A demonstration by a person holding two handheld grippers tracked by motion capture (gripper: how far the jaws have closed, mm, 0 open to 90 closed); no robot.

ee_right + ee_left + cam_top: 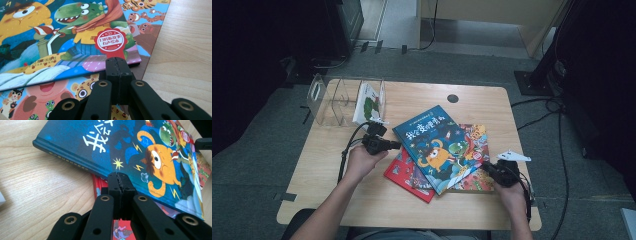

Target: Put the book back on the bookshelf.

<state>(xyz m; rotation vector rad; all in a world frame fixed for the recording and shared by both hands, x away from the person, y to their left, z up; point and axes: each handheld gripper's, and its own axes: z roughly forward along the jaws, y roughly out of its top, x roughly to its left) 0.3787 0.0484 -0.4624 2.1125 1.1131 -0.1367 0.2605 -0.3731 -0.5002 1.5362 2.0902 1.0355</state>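
Observation:
A blue picture book (437, 145) with an orange monster on its cover lies on top of a red book (404, 172) and a colourful animal book (474, 177) in the middle of the table. My left gripper (398, 145) is shut and empty, its tips at the blue book's (105, 147) left edge, just over the red book (98, 185). My right gripper (486, 167) is shut and empty too, its tips at the blue book's (62, 37) right corner, above the animal book (45, 100). In each gripper view the two black jaws (119, 185) (118, 68) stand pressed together.
A clear plastic book stand (332, 100) at the table's back left holds one white book (369, 104) upright. A round cable hole (453, 98) sits near the table's far edge. Cables trail over the floor on the right. Bare wood (377, 210) lies along the front.

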